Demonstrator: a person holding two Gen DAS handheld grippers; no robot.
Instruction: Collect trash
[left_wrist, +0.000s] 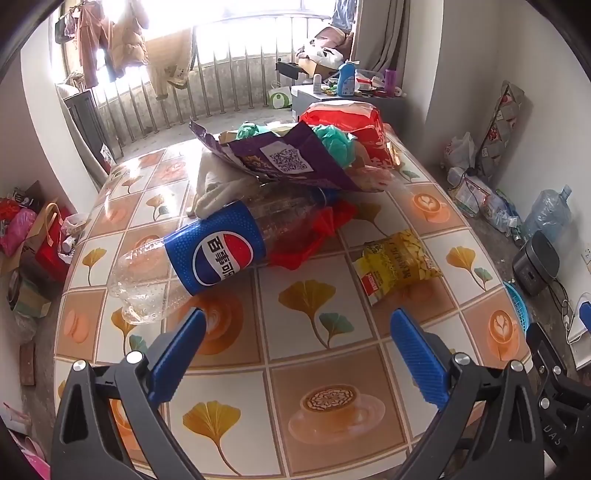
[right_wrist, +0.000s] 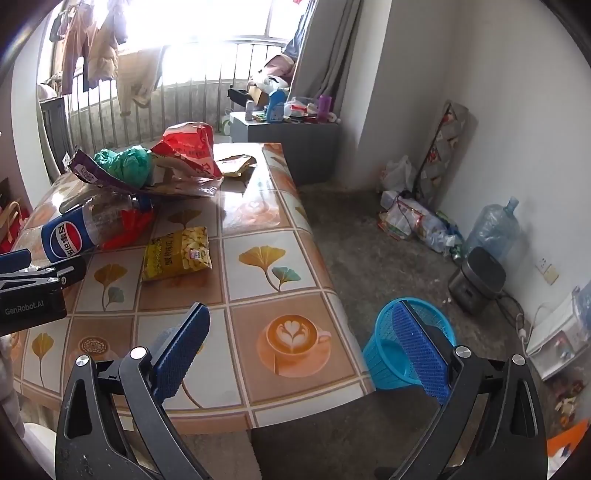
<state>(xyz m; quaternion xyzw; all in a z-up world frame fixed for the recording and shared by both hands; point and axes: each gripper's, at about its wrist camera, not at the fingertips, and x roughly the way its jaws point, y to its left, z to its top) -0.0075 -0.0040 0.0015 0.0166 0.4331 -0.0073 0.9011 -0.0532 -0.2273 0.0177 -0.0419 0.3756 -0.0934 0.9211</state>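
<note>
An empty clear Pepsi bottle (left_wrist: 199, 254) (right_wrist: 74, 230) with a blue label lies on its side on the tiled table (left_wrist: 314, 369). A yellow snack bag (left_wrist: 397, 264) (right_wrist: 177, 253) lies flat to its right. Behind them sits a heap: a purple wrapper (left_wrist: 284, 158), a crumpled green bag (right_wrist: 125, 166), a red bag (left_wrist: 351, 125) (right_wrist: 188, 147) and red plastic (left_wrist: 317, 236) under the bottle. My left gripper (left_wrist: 299, 321) hovers open just short of the bottle's base. My right gripper (right_wrist: 301, 314) hangs open over the table's near right corner, nothing between its fingers. A blue mesh bin (right_wrist: 406, 343) stands on the floor.
The left gripper's body (right_wrist: 37, 284) shows at the right wrist view's left edge. Beside the right wall sit a rice cooker (right_wrist: 478, 275), a large water jug (right_wrist: 495, 229) and loose bags (right_wrist: 413, 218). A cluttered grey cabinet (right_wrist: 284, 133) stands behind the table, paper bags (left_wrist: 40, 236) at its left.
</note>
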